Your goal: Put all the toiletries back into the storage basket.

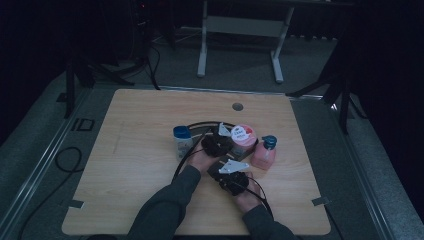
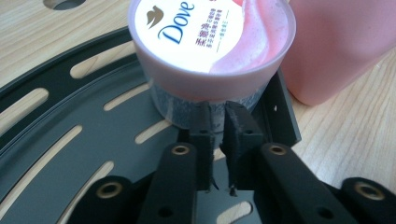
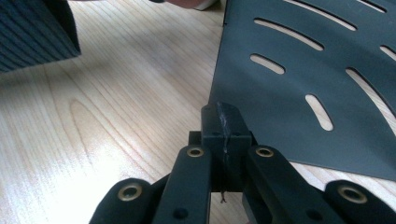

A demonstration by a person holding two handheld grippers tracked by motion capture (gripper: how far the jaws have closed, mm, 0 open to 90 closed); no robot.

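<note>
Since the jar (image 2: 211, 51) sat on the dark slotted tray (image 2: 88, 140) mid-counter, the left tongs (image 2: 219, 122) stood just before it, barely parted, empty; the right tongs (image 3: 225, 126), shut, pinned the tray's edge.

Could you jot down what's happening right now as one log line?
left hand-held gripper: slightly open, at Dove jar | right hand-held gripper: shut, empty | jar: on black slotted tray

Matt plastics on pale wood

Tub (image 2: 210, 44) of smooth frosted plastic with a glossy label; slotted tray (image 2: 93, 140) matt black; counter (image 3: 116, 116) of light wood grain.
</note>
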